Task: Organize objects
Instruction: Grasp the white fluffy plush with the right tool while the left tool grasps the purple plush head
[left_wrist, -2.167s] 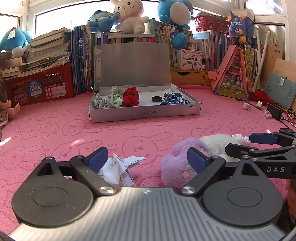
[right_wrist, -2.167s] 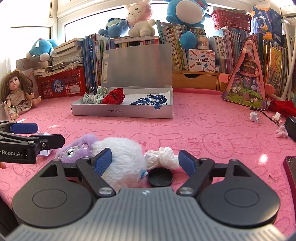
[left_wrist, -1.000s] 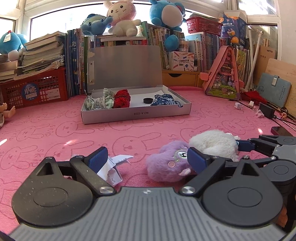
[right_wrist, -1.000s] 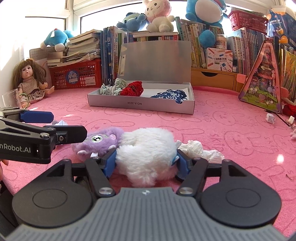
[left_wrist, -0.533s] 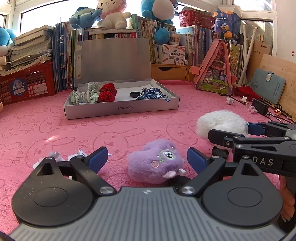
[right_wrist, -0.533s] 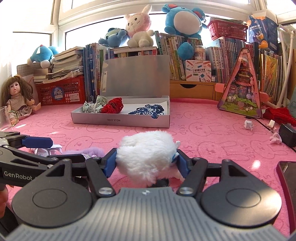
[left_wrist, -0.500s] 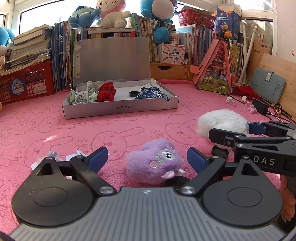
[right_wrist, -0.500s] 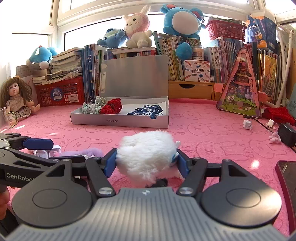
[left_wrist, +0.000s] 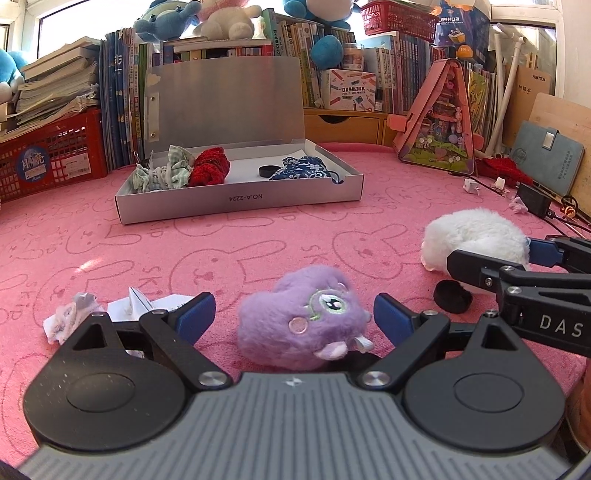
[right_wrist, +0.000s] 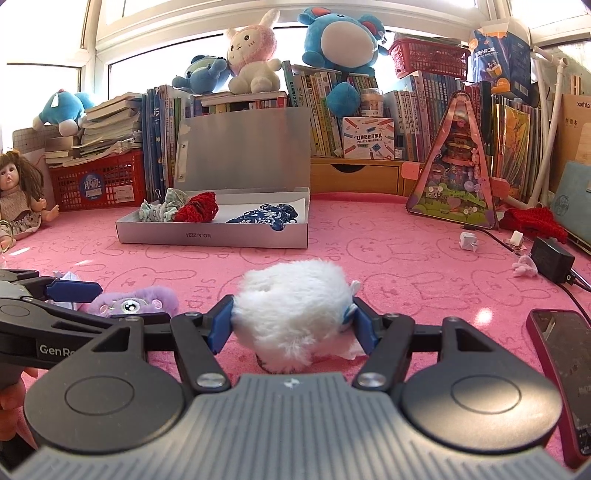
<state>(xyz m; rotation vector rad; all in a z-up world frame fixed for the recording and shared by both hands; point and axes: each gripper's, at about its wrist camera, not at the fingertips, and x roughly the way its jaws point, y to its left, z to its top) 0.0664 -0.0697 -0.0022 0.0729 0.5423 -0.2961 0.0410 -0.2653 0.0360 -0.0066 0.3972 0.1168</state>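
On the pink bunny-print mat (left_wrist: 258, 240), the right gripper (right_wrist: 291, 325) has closed its blue pads on the white plush (right_wrist: 291, 310), which a moment ago lay pressed against the purple plush (left_wrist: 303, 317); the two toys now sit apart, the white one at about two o'clock from the purple one in the left wrist view. That looks like one pick secured, so the carry to the open grey box (left_wrist: 240, 201) at twelve o'clock is probably next. The left gripper (left_wrist: 293, 317) has come round from the crumpled paper (left_wrist: 122, 306), now at its nine o'clock, and brackets the purple plush with its jaws spread wide, neither pad touching the fur. It has only to close to take the second toy.

The box already holds a green-checked cloth (left_wrist: 166, 171), a red knitted piece (left_wrist: 210, 171), a small black cap (left_wrist: 267, 171) and a blue patterned pouch (left_wrist: 303, 173), with bare white floor left in the middle. Another black cap (left_wrist: 452, 296) lies on the mat just under the white plush and could be dragged along. A dark red phone (right_wrist: 565, 376) lies at four o'clock of the right gripper, and a charger brick (right_wrist: 552, 258) with its cable at two o'clock. The two grippers work close together, so the right one's arm crosses near the left one's path.
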